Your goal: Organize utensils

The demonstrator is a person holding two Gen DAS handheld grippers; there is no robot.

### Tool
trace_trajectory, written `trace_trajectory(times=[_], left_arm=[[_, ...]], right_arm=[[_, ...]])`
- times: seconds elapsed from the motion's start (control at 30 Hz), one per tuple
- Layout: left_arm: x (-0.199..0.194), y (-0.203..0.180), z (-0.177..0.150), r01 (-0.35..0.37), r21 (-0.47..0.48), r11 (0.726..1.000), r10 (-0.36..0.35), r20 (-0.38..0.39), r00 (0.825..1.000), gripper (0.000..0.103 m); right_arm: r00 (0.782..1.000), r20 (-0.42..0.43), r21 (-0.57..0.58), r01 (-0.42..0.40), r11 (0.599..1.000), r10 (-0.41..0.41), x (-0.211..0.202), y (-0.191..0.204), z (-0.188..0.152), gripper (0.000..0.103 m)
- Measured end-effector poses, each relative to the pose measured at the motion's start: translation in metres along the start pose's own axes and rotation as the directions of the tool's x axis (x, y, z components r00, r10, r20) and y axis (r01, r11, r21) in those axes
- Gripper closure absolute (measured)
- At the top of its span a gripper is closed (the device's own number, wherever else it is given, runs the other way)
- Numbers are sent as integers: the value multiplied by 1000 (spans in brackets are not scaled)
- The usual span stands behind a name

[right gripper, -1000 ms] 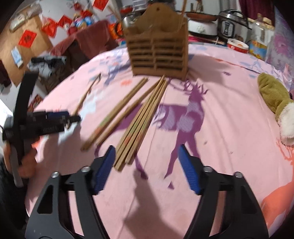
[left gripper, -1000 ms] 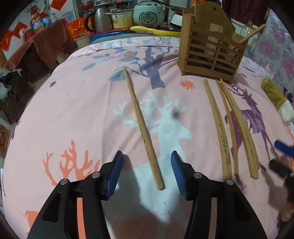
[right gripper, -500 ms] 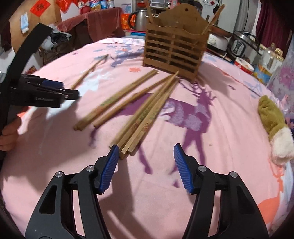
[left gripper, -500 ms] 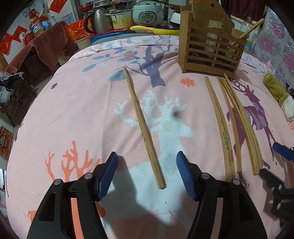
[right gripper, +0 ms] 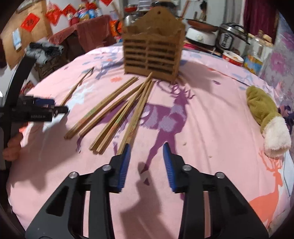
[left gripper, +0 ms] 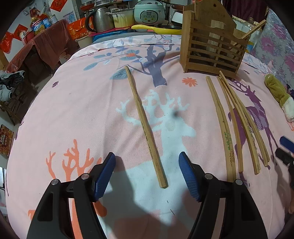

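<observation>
Bamboo chopsticks [right gripper: 117,112] lie loose on the pink-clothed counter [right gripper: 211,132] before the slatted holder [right gripper: 153,55]; right claw [right gripper: 146,156] has shifted onto the rightmost stick, spread, empty (left claw [left gripper: 147,165] too, straddling single chopstick [left gripper: 145,125]).

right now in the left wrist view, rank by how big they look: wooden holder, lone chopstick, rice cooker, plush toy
1. wooden holder
2. lone chopstick, longest but thin
3. plush toy and rice cooker look alike; the cooker stands farther back, so unranked

both held low and level: left gripper [left gripper: 147,163] jaws spread wide, nothing between the pads, right gripper [right gripper: 146,153] at its 3 o'clock, also gaping, empty
</observation>
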State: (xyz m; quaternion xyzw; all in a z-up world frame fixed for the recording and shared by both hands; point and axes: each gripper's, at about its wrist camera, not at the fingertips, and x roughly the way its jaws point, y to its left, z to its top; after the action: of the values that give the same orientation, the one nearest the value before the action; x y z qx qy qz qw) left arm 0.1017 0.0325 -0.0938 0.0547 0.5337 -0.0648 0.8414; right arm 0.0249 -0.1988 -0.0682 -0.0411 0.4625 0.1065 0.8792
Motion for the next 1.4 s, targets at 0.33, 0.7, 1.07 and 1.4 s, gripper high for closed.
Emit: trace_trajectory(times=[0.33,0.7,1.07,1.4], left_arm=[[0,0,0,-2,1,1000,2,0,1000,33],[0,0,0,-4,3,1000,4,0,1000,33],[-4,5,-4,37,-19,999,-37,-2,999,33],[-22,-18,-34,20,104,994,-26,54,998,62]], right_arm=[[997,10,-146,75,986,-74,6,35,-11,69],[996,11,0,93,996,-93,0,-6,-2,70],[997,-17,-104,77,992,-79,9,22,-12,71],[1000,-30,17,4,1000,-4,10,4,-16,69]])
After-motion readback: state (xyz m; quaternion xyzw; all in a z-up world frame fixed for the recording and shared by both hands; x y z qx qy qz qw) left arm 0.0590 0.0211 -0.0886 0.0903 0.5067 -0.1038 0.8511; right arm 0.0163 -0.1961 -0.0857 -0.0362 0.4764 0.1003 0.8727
